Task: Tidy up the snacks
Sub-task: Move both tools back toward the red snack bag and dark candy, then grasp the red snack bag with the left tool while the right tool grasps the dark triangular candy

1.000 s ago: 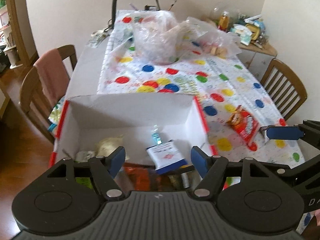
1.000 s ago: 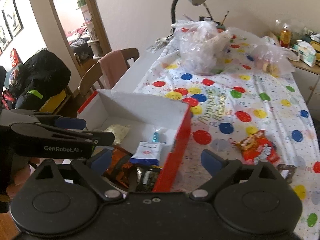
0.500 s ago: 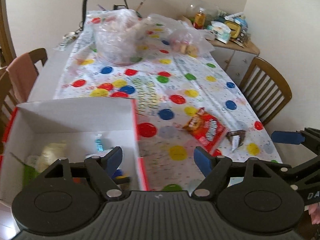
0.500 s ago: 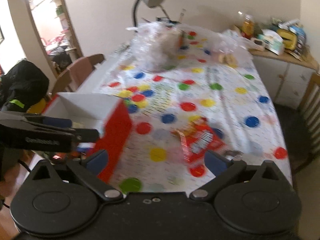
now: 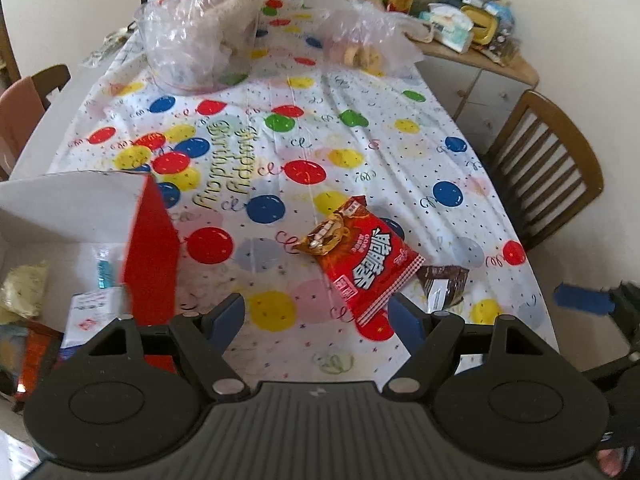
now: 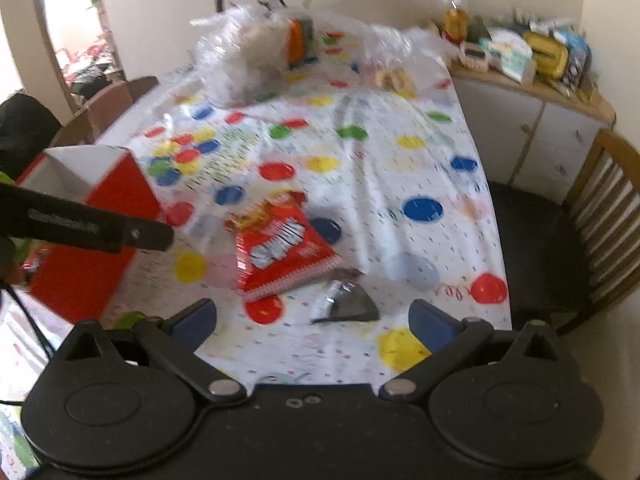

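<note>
Left wrist view: your left gripper (image 5: 316, 318) gapes wide, empty, above the cloth (image 5: 360, 136); red packet (image 5: 362, 258) just beyond, box (image 5: 150, 240) at left.

Right wrist view: your right gripper (image 6: 314, 326) is wide open, empty; dark wrapper (image 6: 346, 300) near, right of the packet (image 6: 280, 246).

The table (image 5: 496, 204) wears a white birthday cloth (image 5: 360, 128) dotted with coloured balloons. A red box (image 5: 150, 240) stands open at the near left edge. Just right of it a red snack packet (image 5: 368, 258) lies flat, and a small dark wrapper (image 5: 444, 282) touches its right corner. Far back sit two clear plastic bags: a big one (image 5: 192, 36) on the left, a smaller one (image 5: 368, 38) to its right, well apart from the snacks.
</note>
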Motion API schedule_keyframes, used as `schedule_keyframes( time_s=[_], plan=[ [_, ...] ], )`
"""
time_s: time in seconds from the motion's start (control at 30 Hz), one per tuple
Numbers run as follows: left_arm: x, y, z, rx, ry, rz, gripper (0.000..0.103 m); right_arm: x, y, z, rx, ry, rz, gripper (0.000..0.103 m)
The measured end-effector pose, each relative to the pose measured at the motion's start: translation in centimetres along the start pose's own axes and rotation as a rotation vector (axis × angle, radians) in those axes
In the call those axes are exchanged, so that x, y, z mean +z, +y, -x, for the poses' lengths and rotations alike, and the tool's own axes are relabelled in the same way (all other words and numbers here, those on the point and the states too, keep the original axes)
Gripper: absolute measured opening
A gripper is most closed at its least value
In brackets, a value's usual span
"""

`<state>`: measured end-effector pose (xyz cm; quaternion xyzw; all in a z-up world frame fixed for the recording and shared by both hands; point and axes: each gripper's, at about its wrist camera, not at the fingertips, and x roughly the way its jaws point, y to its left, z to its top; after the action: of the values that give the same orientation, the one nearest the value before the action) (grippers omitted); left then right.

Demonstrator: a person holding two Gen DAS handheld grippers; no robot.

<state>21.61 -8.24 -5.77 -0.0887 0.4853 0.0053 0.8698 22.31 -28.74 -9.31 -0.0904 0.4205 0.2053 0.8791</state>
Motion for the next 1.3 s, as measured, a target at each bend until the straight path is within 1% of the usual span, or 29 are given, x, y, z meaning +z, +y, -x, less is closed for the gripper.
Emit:
schedule_keyframes(
  time_s=[0.13,0.23,0.3,0.4,0.6,0.7,0.87,0.97,1.13,1.23,1.3],
  plan=[
    [0.9,-1.1,-2.2,0.019,0.053,0.052,0.078,0.3,-2.0,-3.0,0.003,0.055,-0.028,0.098],
    [1.7,-1.0,-3.7,0.007,0.087,0.132,0.078,0.6,-2.9,-4.9,0.023,0.102,-0.038,0.094],
    [2.2,-0.8,-4.8,-0.005,0.109,0.202,0.078,0.9,-3.4,-6.0,0.036,0.124,-0.033,0.088],
    [2.8,-1.0,-6.2,-0.01,0.126,0.257,0.078,1.2,-3.9,-7.2,0.055,0.147,-0.024,0.084],
    [4.5,-2.0,-8.5,0.01,0.114,0.32,0.078,1.7,-3.7,-8.2,0.107,0.168,0.037,0.083],
    [5.2,-2.1,-10.1,0.023,0.132,0.347,0.078,1.9,-3.6,-8.5,0.126,0.172,0.069,0.082],
    [6.0,-1.9,-12.7,0.039,0.159,0.418,0.078,1.9,-3.4,-9.5,0.13,0.181,0.106,0.081],
    [6.4,-2.1,-13.9,0.06,0.168,0.423,0.078,1.9,-3.8,-9.8,0.142,0.178,0.095,0.081],
    [6.6,-2.5,-15.5,0.107,0.193,0.401,0.078,2.1,-4.1,-10.6,0.107,0.185,0.093,0.078],
    [6.4,-2.6,-16.1,0.115,0.203,0.395,0.078,2.2,-4.4,-11.1,0.101,0.196,0.059,0.074],
    [6.3,-2.8,-16.4,0.125,0.206,0.377,0.078,2.1,-4.5,-11.2,0.102,0.198,0.049,0.067]
  ],
)
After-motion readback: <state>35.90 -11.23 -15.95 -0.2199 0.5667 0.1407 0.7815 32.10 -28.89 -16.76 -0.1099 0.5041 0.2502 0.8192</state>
